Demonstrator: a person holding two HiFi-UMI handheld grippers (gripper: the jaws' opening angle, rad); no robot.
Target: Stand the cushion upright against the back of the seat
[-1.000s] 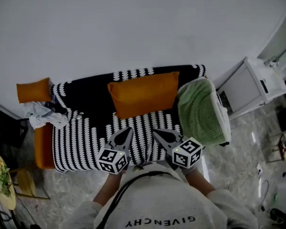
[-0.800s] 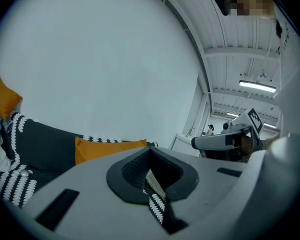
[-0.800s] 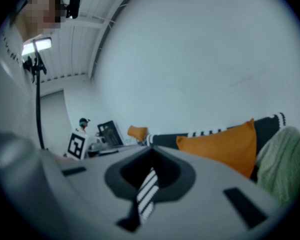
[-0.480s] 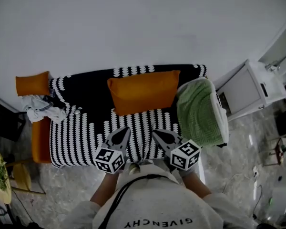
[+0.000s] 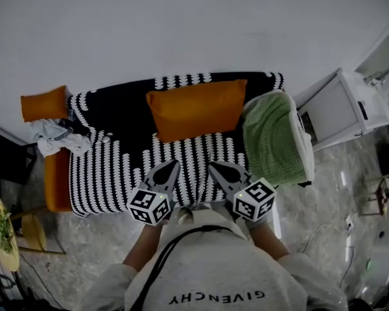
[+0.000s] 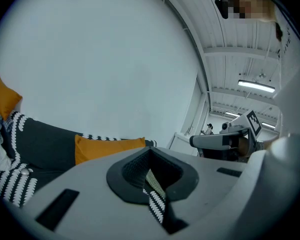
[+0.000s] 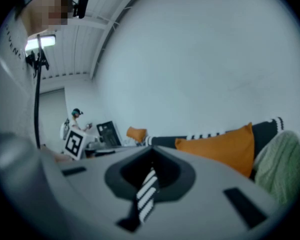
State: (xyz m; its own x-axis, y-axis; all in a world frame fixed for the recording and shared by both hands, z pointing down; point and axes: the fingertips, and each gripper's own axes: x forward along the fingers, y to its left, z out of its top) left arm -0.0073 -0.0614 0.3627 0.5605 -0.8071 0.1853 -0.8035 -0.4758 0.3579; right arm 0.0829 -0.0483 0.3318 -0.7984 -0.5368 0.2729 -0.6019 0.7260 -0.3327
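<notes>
An orange cushion (image 5: pixel 196 109) stands on its long edge on the sofa seat (image 5: pixel 117 180) and leans on the dark backrest; it also shows as the cushion (image 6: pixel 107 148) in the left gripper view and the cushion (image 7: pixel 220 148) in the right gripper view. The sofa cover is black with white stripes. My left gripper (image 5: pixel 171 166) and right gripper (image 5: pixel 214 166) hover side by side over the seat's front part, short of the cushion. Both are shut, with nothing held. Striped cover shows through the slit of the left gripper (image 6: pixel 151 156) and the right gripper (image 7: pixel 151 156).
A green folded blanket (image 5: pixel 272 141) lies over the sofa's right arm. A second orange cushion (image 5: pixel 44 103) and a crumpled white cloth (image 5: pixel 55 138) sit at the left end. A white cabinet (image 5: pixel 340 109) stands to the right, and a plate of greens (image 5: pixel 1 238) at the lower left.
The head view has shifted slightly. The cushion and both grippers keep their places.
</notes>
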